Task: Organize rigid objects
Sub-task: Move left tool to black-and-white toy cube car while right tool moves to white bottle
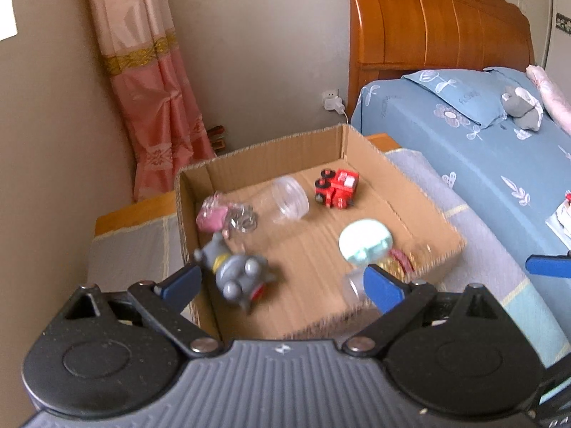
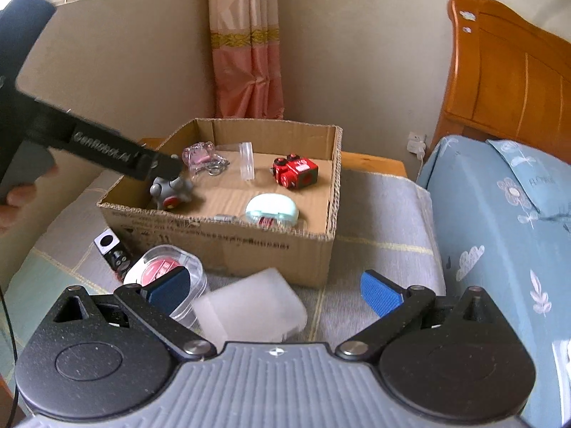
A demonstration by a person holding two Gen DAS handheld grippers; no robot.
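Observation:
An open cardboard box (image 2: 228,246) stands on a grey-clothed table. Inside lie a grey toy figure (image 1: 237,276), a red toy truck (image 1: 337,189), a clear jar (image 1: 287,199), a pink keyring pouch (image 1: 214,214) and a mint round case (image 1: 364,242). My left gripper (image 1: 282,283) is open over the box's near left; the grey toy (image 2: 171,192) is blurred between its fingers, apart from both. My right gripper (image 2: 276,287) is open and empty, in front of the box, above a frosted plastic case (image 2: 249,306) and a clear case with a red disc (image 2: 164,269).
A small black and white object (image 2: 112,248) lies left of the box front. A bed with blue floral bedding (image 2: 499,221) and a wooden headboard (image 2: 510,71) stands at the right. A pink curtain (image 2: 246,53) hangs behind. The box shows in the left wrist view (image 1: 410,185).

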